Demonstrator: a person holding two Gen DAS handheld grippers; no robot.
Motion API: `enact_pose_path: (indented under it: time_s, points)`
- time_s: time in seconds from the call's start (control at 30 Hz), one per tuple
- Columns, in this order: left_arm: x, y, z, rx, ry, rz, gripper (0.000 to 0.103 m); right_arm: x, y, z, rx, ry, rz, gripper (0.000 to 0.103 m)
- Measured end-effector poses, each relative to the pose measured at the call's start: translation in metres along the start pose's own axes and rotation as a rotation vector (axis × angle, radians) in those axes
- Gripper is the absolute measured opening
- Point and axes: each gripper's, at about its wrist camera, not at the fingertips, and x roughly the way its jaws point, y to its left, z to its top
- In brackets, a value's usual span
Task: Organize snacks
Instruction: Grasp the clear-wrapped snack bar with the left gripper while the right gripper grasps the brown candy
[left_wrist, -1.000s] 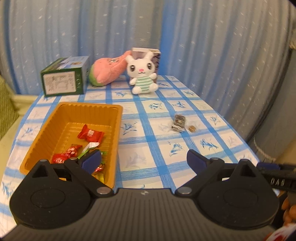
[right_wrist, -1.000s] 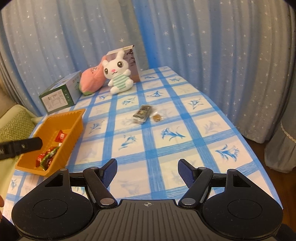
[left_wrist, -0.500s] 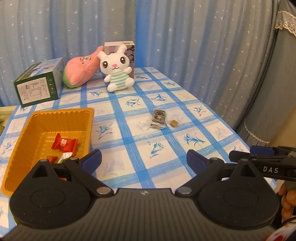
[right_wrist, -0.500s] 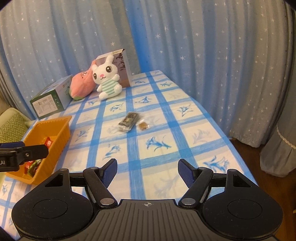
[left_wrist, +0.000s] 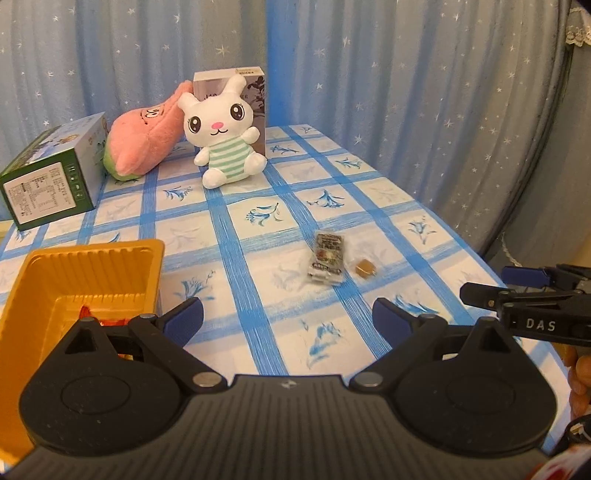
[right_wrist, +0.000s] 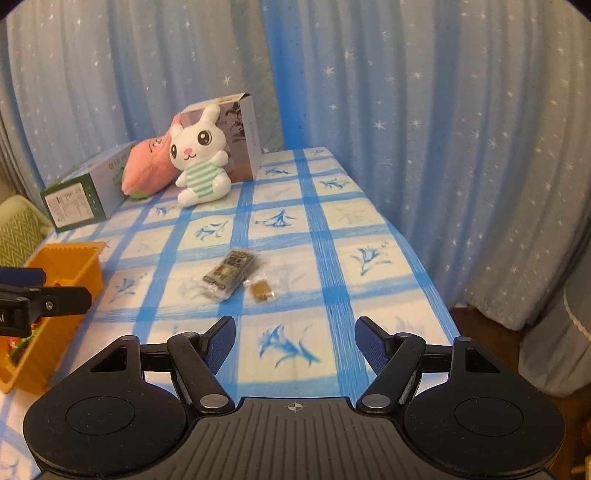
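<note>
A dark snack packet and a small brown wrapped candy lie side by side mid-table. An orange tray holding red-wrapped snacks sits at the left. My left gripper is open and empty, near the tray's right rim, short of the packet. My right gripper is open and empty, just in front of the packet and candy. It also shows in the left wrist view at the right edge.
At the table's far end stand a green box, a pink plush, a white rabbit plush and an upright box. Blue curtains hang behind and to the right. The table's right edge drops off close to the snacks.
Both grippers moved forward and rightward toward the packet and candy. The tray slid to the left of both views. Both grippers stayed open.
</note>
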Motion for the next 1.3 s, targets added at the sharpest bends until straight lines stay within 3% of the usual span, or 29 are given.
enact_pose_path:
  time_s: [0.23, 0.37, 0.63, 0.77, 0.9, 1.3]
  points:
    - [0.048, 0.003, 0.015, 0.034, 0.034, -0.007, 0.097, 0.058, -0.001, 0.01, -0.048, 0.026, 0.054, 0.072]
    - [0.07, 0.004, 0.022, 0.057, 0.042, -0.015, 0.097, 0.089, 0.002, 0.014, -0.08, 0.06, 0.091, 0.055]
    - [0.095, 0.009, 0.031, 0.071, 0.045, -0.016, 0.097, 0.133, 0.005, 0.017, -0.136, 0.09, 0.139, 0.035]
    - [0.099, 0.01, 0.029, 0.068, 0.046, -0.021, 0.097, 0.149, 0.015, 0.018, -0.181, 0.111, 0.14, 0.031]
    - [0.103, 0.01, 0.027, 0.067, 0.05, -0.015, 0.096, 0.155, 0.02, 0.016, -0.214, 0.11, 0.127, 0.022]
    - [0.124, -0.012, 0.031, 0.061, 0.051, -0.076, 0.091, 0.129, -0.017, 0.031, 0.001, 0.06, 0.058, 0.021]
